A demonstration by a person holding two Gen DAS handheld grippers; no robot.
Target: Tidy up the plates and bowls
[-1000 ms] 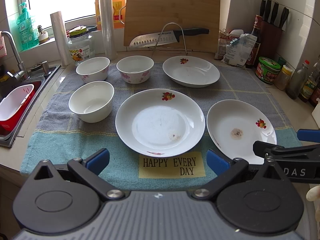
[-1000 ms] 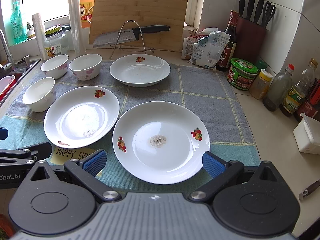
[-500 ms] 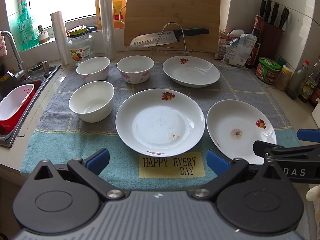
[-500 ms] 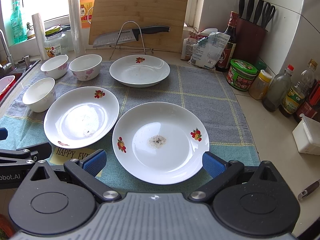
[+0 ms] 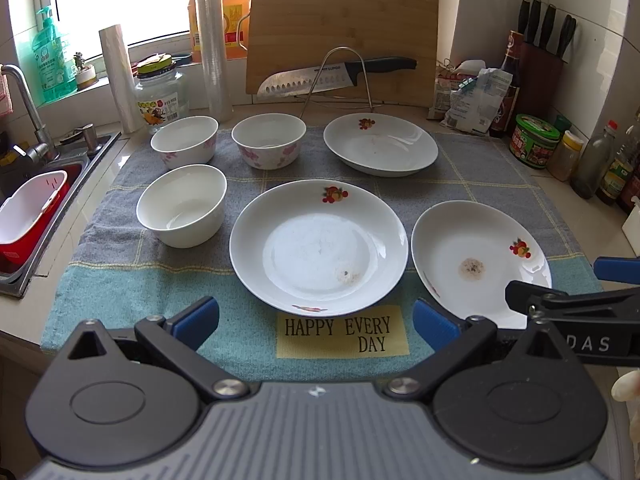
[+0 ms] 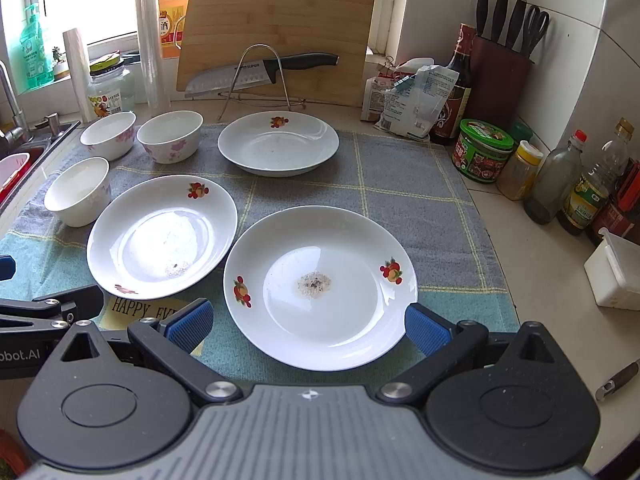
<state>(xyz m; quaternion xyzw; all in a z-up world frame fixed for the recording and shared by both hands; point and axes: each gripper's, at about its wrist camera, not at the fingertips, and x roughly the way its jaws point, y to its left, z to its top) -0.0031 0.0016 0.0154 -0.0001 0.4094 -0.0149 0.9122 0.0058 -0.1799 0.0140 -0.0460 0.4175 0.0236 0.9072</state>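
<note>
Both claws hang low over the near edge of the counter (image 6: 540, 280), each spread wide with nothing between its blue pads. The left claw (image 5: 316, 318) faces the middle plate (image 5: 319, 247), and its body hides the near strip of the towel (image 5: 132, 280). The right claw (image 6: 306, 324) faces the right plate (image 6: 320, 287), whose near rim sits just between the pads without touching them; the lowest edge of that plate is close to the claw's body.

Three plates and three bowls sit apart on the towel. The far plate (image 5: 380, 144) lies in front of the cutting board (image 5: 344, 36). The plain bowl (image 5: 181, 205) sits left of the middle plate, with two flowered bowls (image 5: 185, 142) (image 5: 269, 141) behind it.

From the left view, the right claw's arm covers the near right part of the right plate. From the right view, the left claw's arm cuts off the towel's printed label (image 6: 140, 308), leaving only "HAPPY EVE" readable. A brownish speckled patch shows in the middle of the right plate and a fainter one in the middle plate; what it is cannot be made out. The sink (image 5: 24, 216) is cut off at the left edge.
</note>
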